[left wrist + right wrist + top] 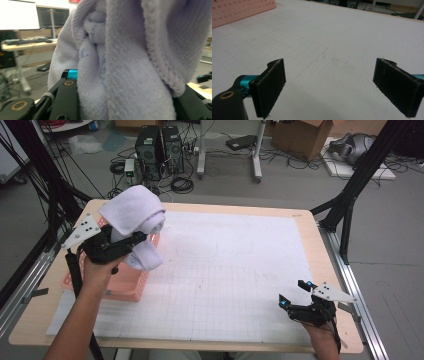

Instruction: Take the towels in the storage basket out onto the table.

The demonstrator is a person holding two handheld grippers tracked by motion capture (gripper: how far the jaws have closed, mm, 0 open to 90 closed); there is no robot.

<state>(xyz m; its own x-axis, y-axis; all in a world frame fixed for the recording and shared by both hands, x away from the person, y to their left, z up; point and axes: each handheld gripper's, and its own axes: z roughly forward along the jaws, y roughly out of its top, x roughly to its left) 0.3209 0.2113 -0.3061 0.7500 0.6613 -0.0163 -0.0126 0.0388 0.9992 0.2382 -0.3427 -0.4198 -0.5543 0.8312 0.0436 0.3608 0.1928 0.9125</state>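
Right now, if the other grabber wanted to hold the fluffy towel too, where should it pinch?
Probably the loose end of the towel hanging below the left gripper, coming in from the open table side. That end dangles free over the pink basket, while the rolled top is bulky. The right gripper is open.

I see one obstacle standing on the table: the pink perforated basket (131, 287) at the left edge, with the bunched lavender towel (137, 215) hanging over it from my left gripper (131, 241). From there across the white gridded mat (240, 270) to the right edge, where my right gripper (296, 294) sits wide open near the front right corner, passage is free.
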